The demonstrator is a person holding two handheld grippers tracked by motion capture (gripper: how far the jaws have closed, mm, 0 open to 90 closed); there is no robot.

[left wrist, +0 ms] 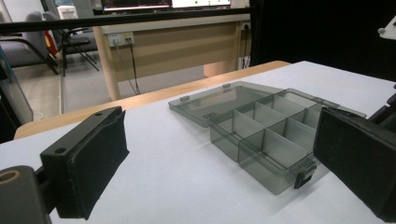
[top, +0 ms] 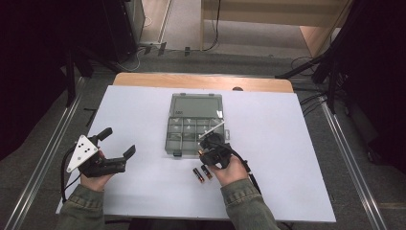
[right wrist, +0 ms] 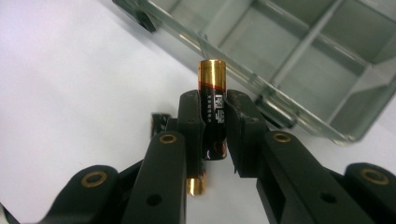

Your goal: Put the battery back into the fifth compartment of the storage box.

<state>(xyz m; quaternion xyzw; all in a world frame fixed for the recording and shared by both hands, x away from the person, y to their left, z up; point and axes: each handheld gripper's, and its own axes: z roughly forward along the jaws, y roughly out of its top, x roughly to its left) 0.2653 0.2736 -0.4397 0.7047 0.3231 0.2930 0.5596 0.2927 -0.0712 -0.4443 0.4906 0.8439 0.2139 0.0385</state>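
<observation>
Organizer box [top: 195,123] mid-worktop [top: 287,158], lid flat open, compartments bare | left tool [top: 111,143] well left of box, jaws spread wide, nothing between | right tool [right wrist: 214,119] at box's near edge, clamped on upright battery [right wrist: 212,98] | two batteries [top: 202,173] lying beside right hand [top: 231,168]

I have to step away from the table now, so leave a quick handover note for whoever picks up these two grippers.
Right gripper: shut on a battery, held close to the near edge of the open organizer box.
Left gripper: open, holding nothing, resting over the white table left of the box.
Two more batteries lie on the table in front of the box, beside the right hand.
Done: box lid is open, one battery picked up.
Left, likely: place the held battery in a compartment, then the other two. The compartments seen from the left gripper view look empty.
</observation>
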